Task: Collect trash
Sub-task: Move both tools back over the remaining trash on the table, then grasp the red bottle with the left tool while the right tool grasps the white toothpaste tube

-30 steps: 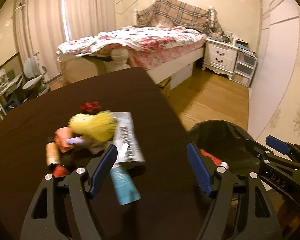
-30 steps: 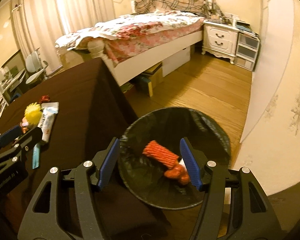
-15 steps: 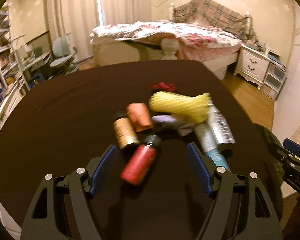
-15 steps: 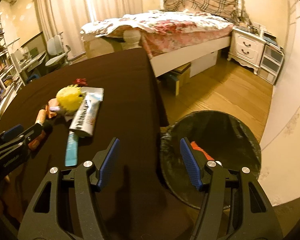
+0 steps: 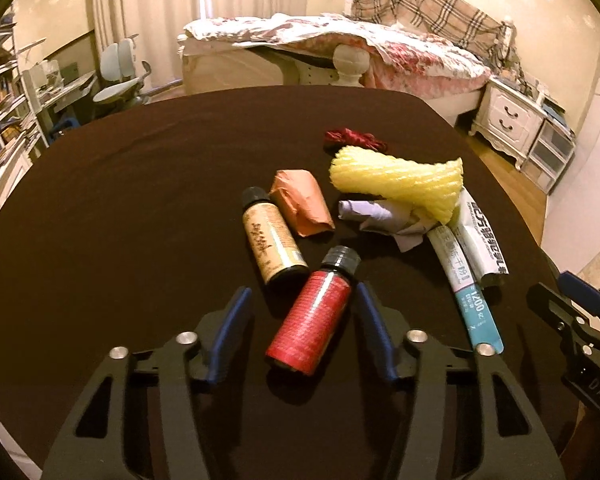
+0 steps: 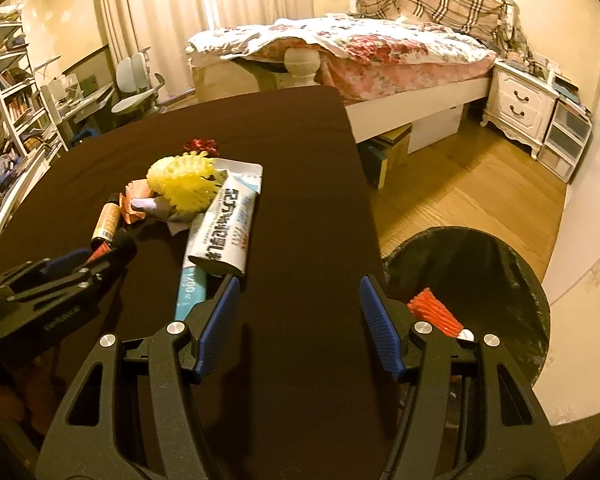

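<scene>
The left gripper (image 5: 300, 312) is seen half-closed around the red-labelled bottle (image 5: 310, 322), which lies tilted on the dark tablecloth (image 5: 140, 200); its jaws have just been closing, and a gap is left on the left side, so no firm hold is shown. The right gripper (image 6: 300, 320) is held open and empty over bare cloth, beside the toothpaste tube (image 6: 224, 232). The black-lined bin (image 6: 500, 264) is found off the table's right edge, with an orange foam net (image 6: 434, 312) already inside. A slip is judged likely: the round bottle could be rolled or squeezed out by an off-centre pinch. The tan-labelled bottle (image 5: 272, 238) just beside it could be knocked by the left finger. The bottle could also be dropped short of the bin
</scene>
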A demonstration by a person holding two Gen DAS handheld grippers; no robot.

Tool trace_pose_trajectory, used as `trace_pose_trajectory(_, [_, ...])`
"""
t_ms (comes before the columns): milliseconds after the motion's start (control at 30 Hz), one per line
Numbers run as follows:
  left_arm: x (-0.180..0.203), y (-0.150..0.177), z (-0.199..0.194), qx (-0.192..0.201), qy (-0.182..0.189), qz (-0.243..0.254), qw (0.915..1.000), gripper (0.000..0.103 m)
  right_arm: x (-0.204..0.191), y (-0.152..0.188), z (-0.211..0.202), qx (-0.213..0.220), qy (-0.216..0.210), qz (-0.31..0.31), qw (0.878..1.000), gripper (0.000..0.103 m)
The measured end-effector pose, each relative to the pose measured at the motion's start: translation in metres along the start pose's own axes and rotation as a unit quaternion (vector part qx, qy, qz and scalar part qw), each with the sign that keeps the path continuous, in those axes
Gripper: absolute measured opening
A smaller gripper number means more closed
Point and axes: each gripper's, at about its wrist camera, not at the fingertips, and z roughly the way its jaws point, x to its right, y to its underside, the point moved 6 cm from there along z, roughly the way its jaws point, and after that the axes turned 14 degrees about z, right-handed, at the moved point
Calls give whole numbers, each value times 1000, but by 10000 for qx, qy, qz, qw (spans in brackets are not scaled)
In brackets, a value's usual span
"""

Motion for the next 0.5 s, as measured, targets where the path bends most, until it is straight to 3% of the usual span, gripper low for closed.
trace_pose_trajectory(233, [3,4,-1,9,6,138,9999,28,-14,-8,3,18,-91,-60,9999,61])
trace_pose_trajectory(500, [1,1,0,33,38,111,9999,28,-33,-20,17,14,-178,-111,9998,61])
